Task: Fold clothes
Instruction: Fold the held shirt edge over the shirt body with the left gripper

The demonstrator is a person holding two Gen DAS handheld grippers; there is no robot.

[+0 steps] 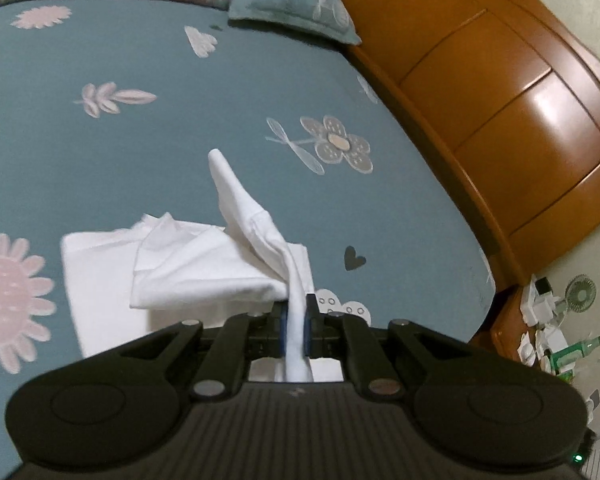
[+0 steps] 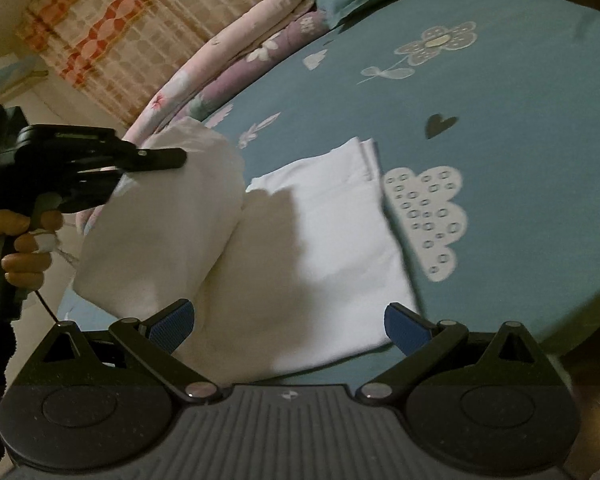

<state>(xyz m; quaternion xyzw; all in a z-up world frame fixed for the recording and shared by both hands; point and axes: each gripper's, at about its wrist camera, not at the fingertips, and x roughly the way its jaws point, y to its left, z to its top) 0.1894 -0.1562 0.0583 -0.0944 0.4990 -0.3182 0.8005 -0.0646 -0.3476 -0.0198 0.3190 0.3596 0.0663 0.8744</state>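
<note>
A white garment (image 1: 188, 268) lies partly folded on the teal flowered bedsheet (image 1: 100, 152). My left gripper (image 1: 296, 320) is shut on a pinched edge of the cloth, which rises from the jaws in a peak and drapes back onto the flat part. In the right wrist view the same white garment (image 2: 320, 248) lies flat, with its left part lifted by the left gripper (image 2: 180, 156), held in a person's hand (image 2: 24, 240). My right gripper (image 2: 288, 320) stands open just above the garment's near edge, with nothing pressed between its blue pads (image 2: 404, 326).
A wooden headboard (image 1: 500, 112) runs along the right of the bed. A teal pillow (image 1: 292, 4) and a rolled quilt (image 2: 228, 64) lie at the far side. A bedside surface (image 1: 548, 328) holds a small fan, a bottle and clutter. A checked curtain (image 2: 112, 20) hangs behind.
</note>
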